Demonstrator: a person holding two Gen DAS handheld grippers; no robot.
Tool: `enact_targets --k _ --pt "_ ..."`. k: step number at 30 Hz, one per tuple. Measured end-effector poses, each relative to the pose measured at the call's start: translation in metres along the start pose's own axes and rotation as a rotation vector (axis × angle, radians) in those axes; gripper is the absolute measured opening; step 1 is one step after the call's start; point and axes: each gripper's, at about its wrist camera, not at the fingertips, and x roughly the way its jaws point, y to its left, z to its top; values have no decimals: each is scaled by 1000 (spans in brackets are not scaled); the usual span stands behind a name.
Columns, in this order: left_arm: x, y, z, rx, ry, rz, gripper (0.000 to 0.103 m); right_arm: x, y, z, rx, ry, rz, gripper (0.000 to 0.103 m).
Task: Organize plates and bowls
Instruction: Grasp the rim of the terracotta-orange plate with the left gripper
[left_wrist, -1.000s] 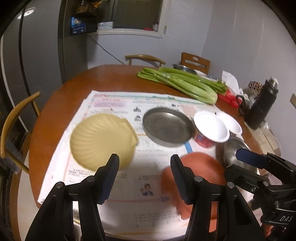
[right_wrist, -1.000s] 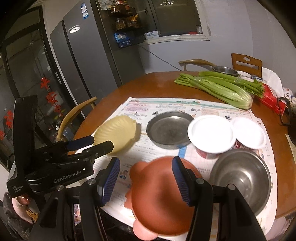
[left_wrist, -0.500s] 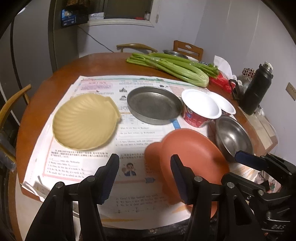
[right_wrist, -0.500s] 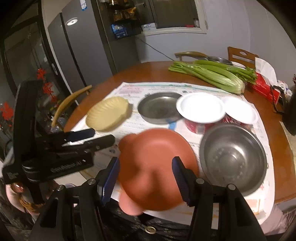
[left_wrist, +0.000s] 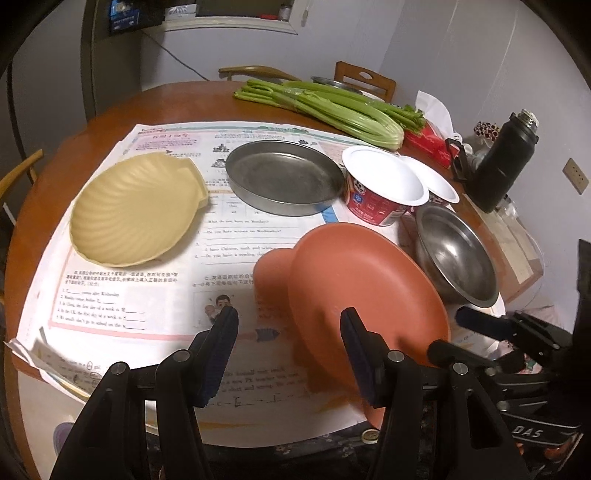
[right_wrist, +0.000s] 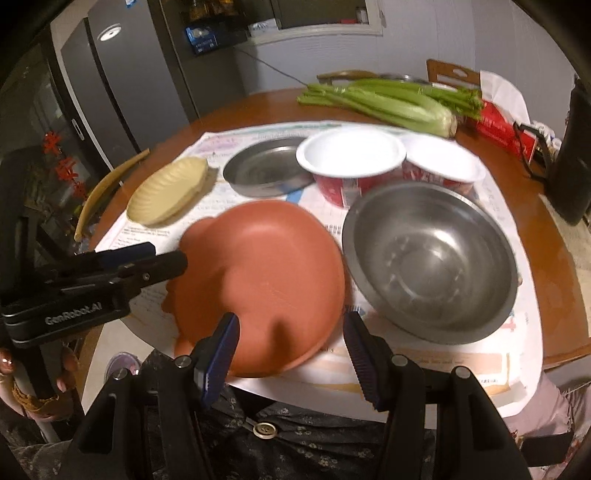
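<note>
Precariously grips tilted terracotta plate (right_wrist: 258, 266) in right tool (right_wrist: 291, 325), left tool (left_wrist: 288, 325) open and empty; risks clipping adjacent steel bowl (right_wrist: 428, 258) or dropping plate onto counter (right_wrist: 258, 103).

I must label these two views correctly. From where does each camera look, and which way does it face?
Left wrist: on the left gripper, facing forward and down across the table; its two fingers show, the right gripper at right.
Right wrist: on the right gripper, facing down at the terracotta plate; its fingers, the left gripper and a hand show.
Shared: terracotta plate, steel bowl, celery.
</note>
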Motion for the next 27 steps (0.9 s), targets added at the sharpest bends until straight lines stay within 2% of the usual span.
enact_targets --k 27 --pt "35 -2 3 -26 58 -9 59 29 5 6 -27 19 -4 58"
